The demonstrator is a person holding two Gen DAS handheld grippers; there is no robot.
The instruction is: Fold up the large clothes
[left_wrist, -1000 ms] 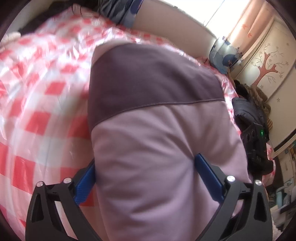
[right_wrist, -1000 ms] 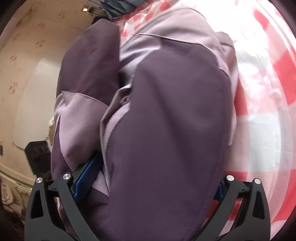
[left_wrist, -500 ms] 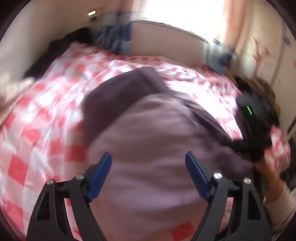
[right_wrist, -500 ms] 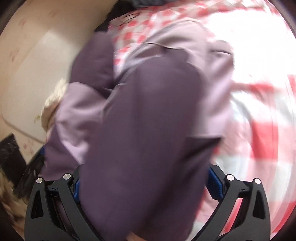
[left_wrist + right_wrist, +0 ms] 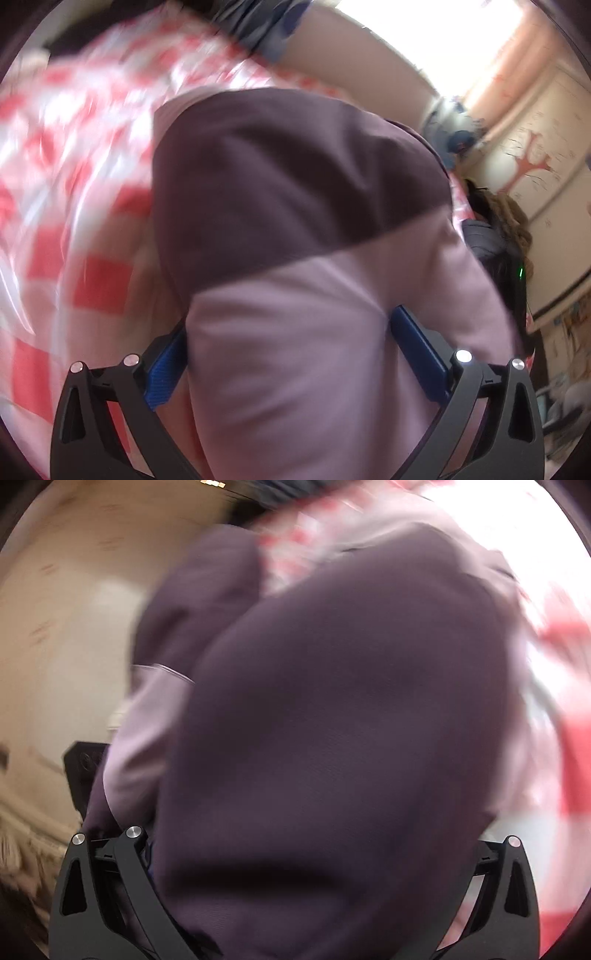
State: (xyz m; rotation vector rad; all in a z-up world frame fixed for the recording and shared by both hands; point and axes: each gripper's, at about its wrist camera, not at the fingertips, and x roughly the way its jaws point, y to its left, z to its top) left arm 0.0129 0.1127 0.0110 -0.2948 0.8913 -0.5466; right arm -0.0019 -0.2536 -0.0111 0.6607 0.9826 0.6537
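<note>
The left gripper (image 5: 291,354) has its jaws opening, spread wide, with cloth bulging between the blue pads (image 5: 417,347). The right gripper (image 5: 295,849) is also spread wide, its fingertips buried under cloth.

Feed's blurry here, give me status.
Left gripper opening, garment between its pads. Right gripper buried in the garment, state unclear. Checked cloth underneath, nothing blocking.
</note>
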